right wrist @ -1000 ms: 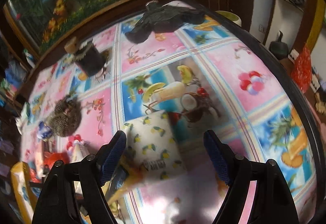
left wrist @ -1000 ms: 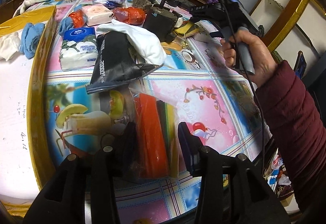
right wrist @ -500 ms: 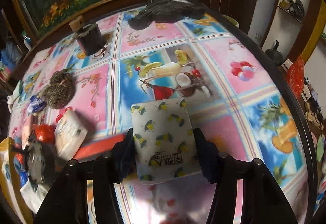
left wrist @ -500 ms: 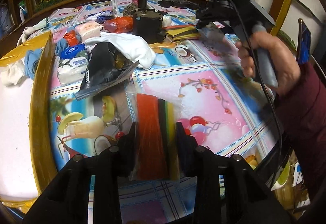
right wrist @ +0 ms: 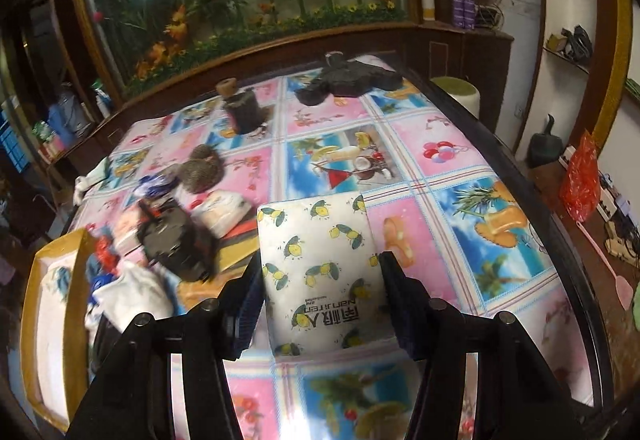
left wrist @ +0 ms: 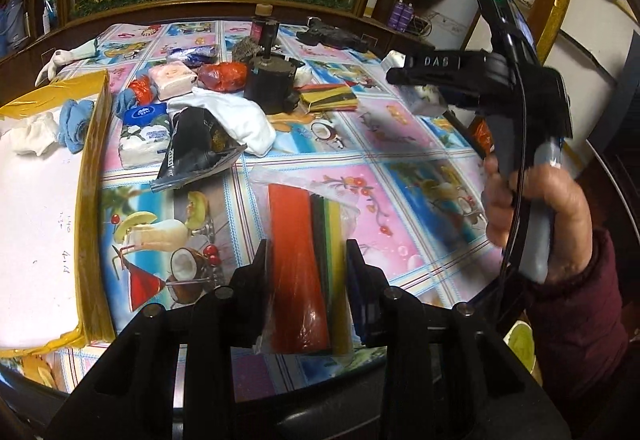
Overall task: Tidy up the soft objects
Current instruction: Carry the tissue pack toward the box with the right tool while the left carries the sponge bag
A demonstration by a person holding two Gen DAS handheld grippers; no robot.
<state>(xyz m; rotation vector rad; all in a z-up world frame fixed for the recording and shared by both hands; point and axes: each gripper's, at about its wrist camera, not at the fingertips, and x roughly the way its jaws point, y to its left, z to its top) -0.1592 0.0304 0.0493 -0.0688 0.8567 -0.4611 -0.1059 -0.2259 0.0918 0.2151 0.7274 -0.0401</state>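
Left gripper (left wrist: 307,264) was pinching a bagged stack of colored sponges (left wrist: 306,260), lower center of the left wrist view. Right gripper (right wrist: 319,280) was clamped on a lemon-print tissue pack (right wrist: 320,272), lower center of its own view, seemingly lifted off the table. Yellow-rimmed tray (left wrist: 94,168) at frame left already held a blue cloth (left wrist: 74,124) and a white cloth (left wrist: 32,132). Still loose on the tablecloth (left wrist: 400,176), upper center: blue tissue pack (left wrist: 142,138), white garment (left wrist: 236,116), black pouch (left wrist: 196,148), red bag (left wrist: 224,74). Judged early; most sorting remained.
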